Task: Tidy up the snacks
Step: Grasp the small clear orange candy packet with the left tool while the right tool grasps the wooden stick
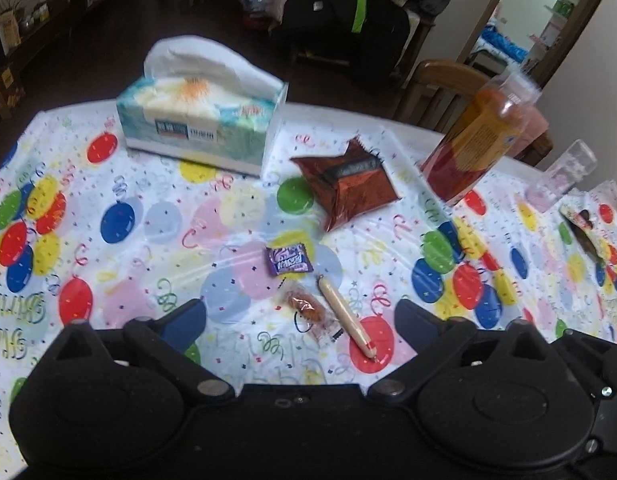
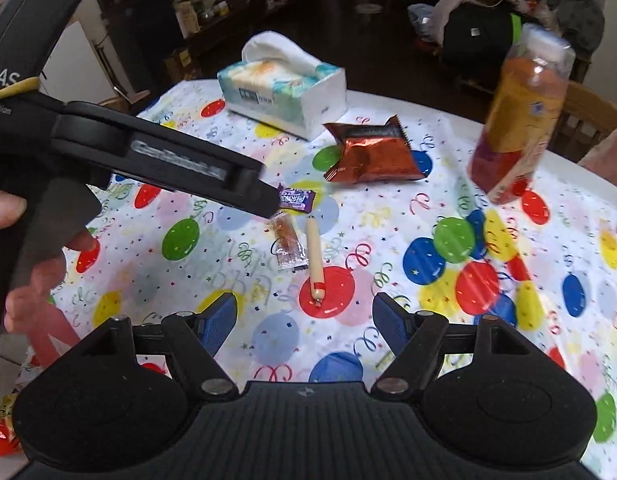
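On the near tabletop (image 1: 120,248), both the left gripper (image 1: 300,320) and right gripper (image 2: 304,320) are wide open and empty, probably approaching the sausage stick (image 1: 344,312) and purple candy (image 1: 289,259).

The left hand-held gripper (image 1: 300,316) hangs with fingers spread above bare bench (image 1: 120,248); between them lie a clear-wrapped snack (image 1: 308,310) and a sausage stick (image 1: 346,316), side by side. Ahead, a purple candy (image 1: 289,259), then a red foil packet (image 1: 348,180). A tissue box (image 1: 200,124) blocks ahead-left, an orange bottle (image 1: 480,136) ahead-right.
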{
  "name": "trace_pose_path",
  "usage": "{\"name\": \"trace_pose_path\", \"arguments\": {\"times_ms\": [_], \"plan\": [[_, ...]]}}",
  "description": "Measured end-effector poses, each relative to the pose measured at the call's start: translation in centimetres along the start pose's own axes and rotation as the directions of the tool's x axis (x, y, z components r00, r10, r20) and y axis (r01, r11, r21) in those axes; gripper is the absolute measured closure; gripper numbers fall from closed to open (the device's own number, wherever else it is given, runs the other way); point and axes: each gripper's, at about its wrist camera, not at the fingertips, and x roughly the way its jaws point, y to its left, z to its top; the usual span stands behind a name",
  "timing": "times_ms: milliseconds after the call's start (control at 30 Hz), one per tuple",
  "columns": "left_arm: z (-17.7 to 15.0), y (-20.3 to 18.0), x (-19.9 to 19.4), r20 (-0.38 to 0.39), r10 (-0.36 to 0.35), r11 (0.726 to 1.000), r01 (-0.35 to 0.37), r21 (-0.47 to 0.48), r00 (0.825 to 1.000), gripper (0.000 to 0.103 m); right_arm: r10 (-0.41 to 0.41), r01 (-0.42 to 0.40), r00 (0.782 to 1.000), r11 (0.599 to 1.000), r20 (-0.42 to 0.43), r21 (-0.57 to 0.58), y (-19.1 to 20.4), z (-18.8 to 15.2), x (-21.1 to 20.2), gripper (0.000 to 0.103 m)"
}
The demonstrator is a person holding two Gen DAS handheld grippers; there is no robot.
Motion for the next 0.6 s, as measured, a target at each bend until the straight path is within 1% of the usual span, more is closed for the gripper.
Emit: {"name": "trace_pose_path", "arguments": {"times_ms": [167,233,300,333,433,500,600], "plan": [[0.3,0.0,2.5,-0.045,-0.006,0.999,0.003,-0.048,0.999,0.013,0.022,-0.021,0.999,0.999,-0.036,0.033,-0.9,0.6,2.8,0.028],[0.4,0.1,3.3,-0.061,-0.011,0.998,0.007,-0.066,0.998,0.018,0.029,-0.027,0.999,0.999,-0.039,0.039,-1.2,0.7,3.7,0.028],[0.5,0.2,4.0,-0.078,-0.018,0.996,0.011,-0.090,0.997,0.026,0.019,-0.018,0.999,0.999,-0.041,0.039,-1.3,0.8,4.5,0.029],[0.5,0.3,4.4,-0.084,-0.020,0.994,0.011,-0.105,0.996,0.028,0.014,-0.013,0.999,0.999,-0.045,0.033,-1.2,0.8,5.0,0.029],[0.5,0.5,5.2,-0.100,-0.035,0.990,0.021,-0.141,0.994,0.035,0.009,-0.009,0.998,1.000,-0.058,0.003,-0.9,0.8,6.0,0.035],[0.4,0.5,5.6,-0.105,-0.041,0.989,0.026,-0.145,0.994,0.045,0.008,-0.008,0.998,1.000,-0.063,-0.009,-0.8,0.9,6.6,0.045],[0.5,0.3,6.2,-0.111,-0.042,0.989,0.026,-0.144,0.993,0.052,0.013,-0.013,0.998,1.000,-0.061,-0.002,-0.9,1.0,7.2,0.056]]}}
